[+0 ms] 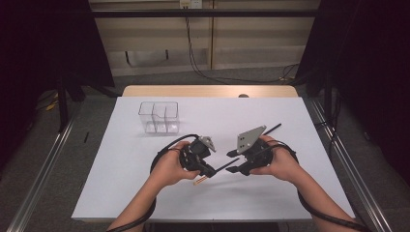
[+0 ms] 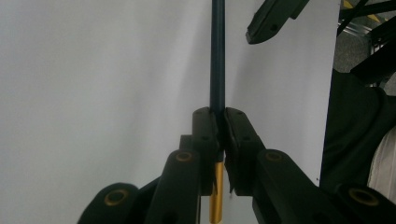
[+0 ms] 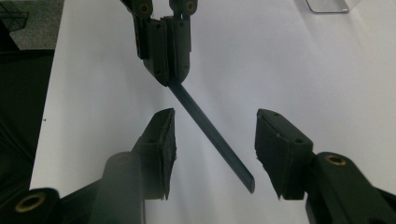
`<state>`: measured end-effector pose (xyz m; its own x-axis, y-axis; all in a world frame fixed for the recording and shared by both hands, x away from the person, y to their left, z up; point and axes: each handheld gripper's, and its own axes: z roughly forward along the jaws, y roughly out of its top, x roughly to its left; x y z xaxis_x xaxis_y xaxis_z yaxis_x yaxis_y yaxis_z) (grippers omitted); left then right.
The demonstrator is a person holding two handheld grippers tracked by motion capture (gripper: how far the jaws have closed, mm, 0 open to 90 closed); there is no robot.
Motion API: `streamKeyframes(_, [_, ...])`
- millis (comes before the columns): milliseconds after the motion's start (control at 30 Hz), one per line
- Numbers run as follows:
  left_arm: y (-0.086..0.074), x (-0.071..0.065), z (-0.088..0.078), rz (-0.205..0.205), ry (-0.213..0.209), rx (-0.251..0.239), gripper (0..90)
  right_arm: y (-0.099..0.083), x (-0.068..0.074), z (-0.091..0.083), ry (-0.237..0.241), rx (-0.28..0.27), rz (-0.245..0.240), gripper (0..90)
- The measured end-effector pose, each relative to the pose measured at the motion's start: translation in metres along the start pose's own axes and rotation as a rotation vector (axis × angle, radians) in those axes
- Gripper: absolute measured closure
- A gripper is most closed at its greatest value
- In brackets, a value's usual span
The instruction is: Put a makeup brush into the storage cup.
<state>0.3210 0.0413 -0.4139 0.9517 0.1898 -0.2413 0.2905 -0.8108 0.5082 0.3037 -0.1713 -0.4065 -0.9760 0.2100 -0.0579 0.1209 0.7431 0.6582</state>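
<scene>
Two grippers meet over the white table (image 1: 121, 193). Left gripper (image 2: 221, 128) is clamped on a dark pencil (image 2: 217, 56), holding it out so the right gripper (image 3: 215, 149), jaws apart around its free end, can grab it.

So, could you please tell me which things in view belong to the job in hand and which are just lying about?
In the job:
- dark pencil, gold band at its end
- left gripper, shut on the pencil
- right gripper, jaws open either side of the pencil's free end, not touching

Lying about:
- clear divided box, apart from the hands
- white table
</scene>
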Motion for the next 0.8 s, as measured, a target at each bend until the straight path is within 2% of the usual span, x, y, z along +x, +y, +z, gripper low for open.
streamKeyframes(200, [0.001,0.000,0.000,-0.001,-0.011,-0.008,83.5,0.003,0.002,0.005,0.039,0.043,-0.028,61.3])
streamKeyframes(400, [0.000,0.001,-0.005,-0.024,-0.053,-0.037,83.4,0.002,0.003,0.008,0.057,0.091,-0.059,68.8])
streamKeyframes(500, [0.000,0.003,-0.008,-0.023,-0.075,-0.054,83.4,0.000,0.003,0.008,0.064,0.092,-0.059,70.5])
streamKeyframes(600, [-0.001,0.005,-0.011,-0.039,-0.099,-0.080,83.4,-0.001,0.004,0.009,0.065,0.097,-0.070,73.6])
streamKeyframes(667, [-0.001,0.005,-0.012,-0.039,-0.105,-0.087,83.4,-0.002,0.004,0.009,0.059,0.101,-0.075,78.6])
streamKeyframes(800, [-0.002,0.006,-0.012,-0.040,-0.107,-0.095,83.3,-0.003,0.005,0.011,0.060,0.105,-0.086,81.0])
